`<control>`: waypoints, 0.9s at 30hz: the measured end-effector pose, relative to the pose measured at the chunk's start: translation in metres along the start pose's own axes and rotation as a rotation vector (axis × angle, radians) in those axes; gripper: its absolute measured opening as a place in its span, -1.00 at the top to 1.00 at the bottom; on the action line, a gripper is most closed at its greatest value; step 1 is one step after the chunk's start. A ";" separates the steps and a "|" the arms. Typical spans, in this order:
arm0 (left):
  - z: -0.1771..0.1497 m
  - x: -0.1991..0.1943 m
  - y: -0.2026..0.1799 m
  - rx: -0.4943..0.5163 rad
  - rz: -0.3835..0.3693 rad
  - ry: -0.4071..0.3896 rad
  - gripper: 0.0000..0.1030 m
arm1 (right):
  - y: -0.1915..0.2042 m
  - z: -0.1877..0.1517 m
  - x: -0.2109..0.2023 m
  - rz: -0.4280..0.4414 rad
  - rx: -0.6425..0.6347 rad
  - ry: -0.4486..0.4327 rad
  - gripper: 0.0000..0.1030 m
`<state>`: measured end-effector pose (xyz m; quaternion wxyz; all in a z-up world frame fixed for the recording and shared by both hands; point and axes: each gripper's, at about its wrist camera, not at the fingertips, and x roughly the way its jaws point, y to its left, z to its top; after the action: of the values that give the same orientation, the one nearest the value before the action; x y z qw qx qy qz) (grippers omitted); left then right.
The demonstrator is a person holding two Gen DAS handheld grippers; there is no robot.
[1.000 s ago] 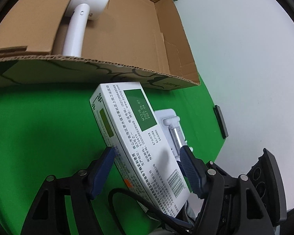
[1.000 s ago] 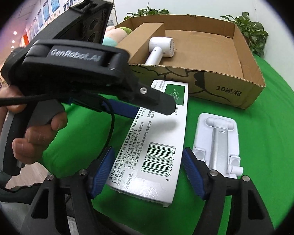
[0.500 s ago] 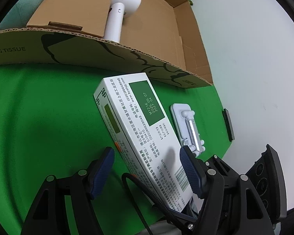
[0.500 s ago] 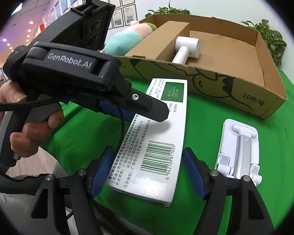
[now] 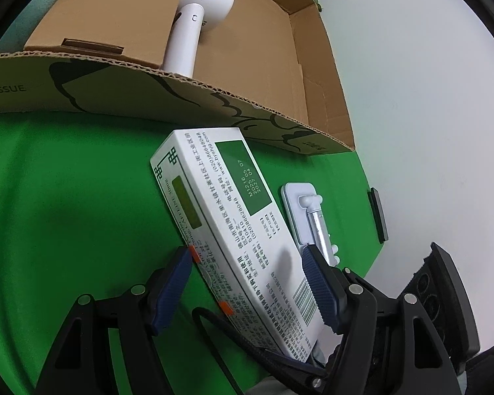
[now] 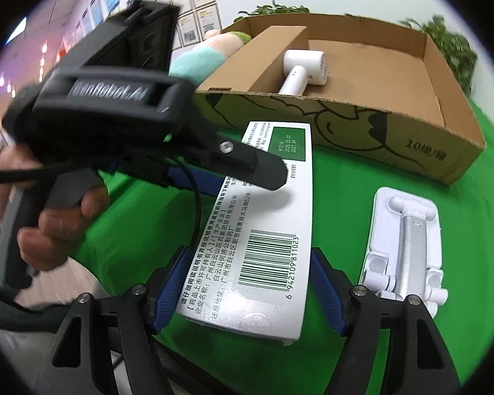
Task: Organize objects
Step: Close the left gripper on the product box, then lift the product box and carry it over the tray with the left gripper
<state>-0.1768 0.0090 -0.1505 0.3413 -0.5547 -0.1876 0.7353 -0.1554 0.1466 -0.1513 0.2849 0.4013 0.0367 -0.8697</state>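
Note:
A long white medicine box with a green label is held above the green table. My left gripper grips it across its middle; the left gripper also shows in the right wrist view. My right gripper is closed on the box's near end by the barcode. A white phone stand lies flat on the cloth to the right of the box.
A shallow cardboard box stands behind, holding a white hair dryer. A plush toy lies at its far left. A small black object sits at the table's right edge.
Both grippers have carried the medicine box closer to the cardboard box and slightly left. The phone stand has stayed where it was.

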 end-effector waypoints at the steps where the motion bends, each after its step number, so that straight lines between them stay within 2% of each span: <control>1: 0.000 -0.001 0.000 0.000 -0.002 0.001 -0.31 | -0.004 0.001 0.000 0.020 0.028 -0.002 -0.37; 5: 0.002 0.000 0.000 -0.005 -0.006 0.000 -0.28 | -0.011 0.001 0.000 0.075 0.091 -0.007 -0.35; 7: 0.003 0.001 -0.001 0.006 0.008 -0.001 -0.14 | -0.010 0.001 -0.001 0.074 0.090 -0.007 -0.35; 10: 0.002 -0.003 0.000 0.012 0.015 -0.008 -0.03 | -0.008 0.003 0.000 0.061 0.080 -0.009 -0.35; 20: 0.003 -0.021 -0.021 0.084 0.018 -0.054 0.02 | -0.001 0.002 -0.013 0.027 0.047 -0.069 -0.31; 23: 0.005 -0.033 -0.036 0.139 0.021 -0.082 0.02 | 0.007 0.003 -0.022 -0.020 0.001 -0.102 -0.31; 27: 0.009 -0.051 -0.057 0.202 0.017 -0.126 0.07 | 0.010 0.007 -0.034 -0.034 0.001 -0.151 -0.30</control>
<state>-0.1608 0.0140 -0.0752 0.3764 -0.4717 -0.1291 0.7868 -0.1375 0.1518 -0.1205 0.2716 0.3339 0.0215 -0.9024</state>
